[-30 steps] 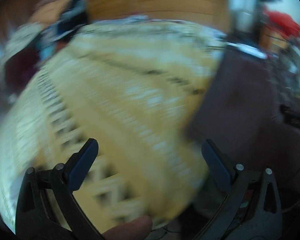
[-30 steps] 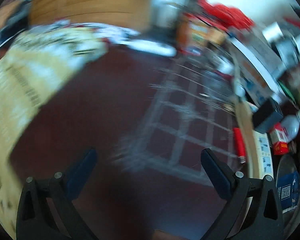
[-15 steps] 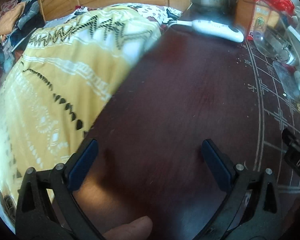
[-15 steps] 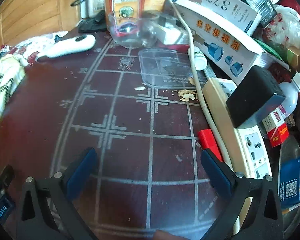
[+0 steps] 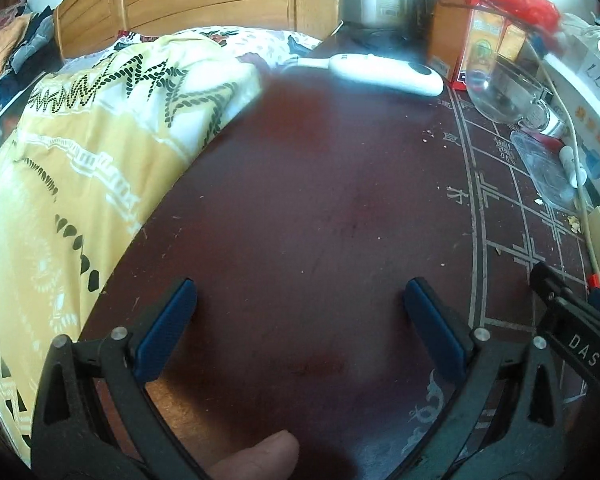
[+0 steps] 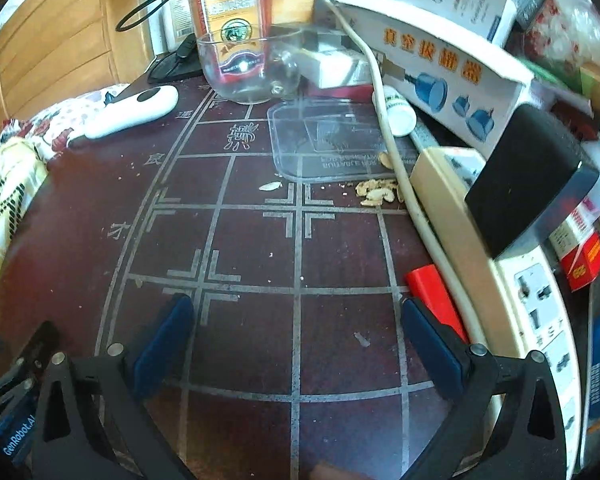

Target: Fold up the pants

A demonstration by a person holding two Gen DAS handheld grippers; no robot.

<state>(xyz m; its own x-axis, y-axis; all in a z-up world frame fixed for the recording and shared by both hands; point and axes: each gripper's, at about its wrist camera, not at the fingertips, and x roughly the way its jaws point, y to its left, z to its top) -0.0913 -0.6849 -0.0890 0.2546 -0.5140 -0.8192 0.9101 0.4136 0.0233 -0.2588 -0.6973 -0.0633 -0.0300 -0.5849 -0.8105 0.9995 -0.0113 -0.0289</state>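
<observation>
Dark table [image 5: 300,200] fills both views, cluttered along its far edge. Both the left gripper [image 5: 300,328] and right gripper [image 6: 296,332] hover over it with jaws spread, holding nothing. No pants are clearly in view; yellow patterned fabric [image 5: 80,168] left of the table may be bedding, so nothing seems laid out for folding yet.

The dark red wooden bench [image 5: 320,208] fills the middle of both views. In the left wrist view, the yellow patterned cloth [image 5: 72,184] lies along the left of the frame, at the bench's left edge, and the white oblong handheld device [image 5: 384,72] rests on the bench at the upper centre. In the right wrist view, the clear glass bowl [image 6: 248,68] stands at the upper centre, with the flat clear plastic lid [image 6: 332,144] just below it. The cream power strip [image 6: 512,280] runs down the right side, the black block-shaped adapter [image 6: 532,184] sitting on it.
</observation>
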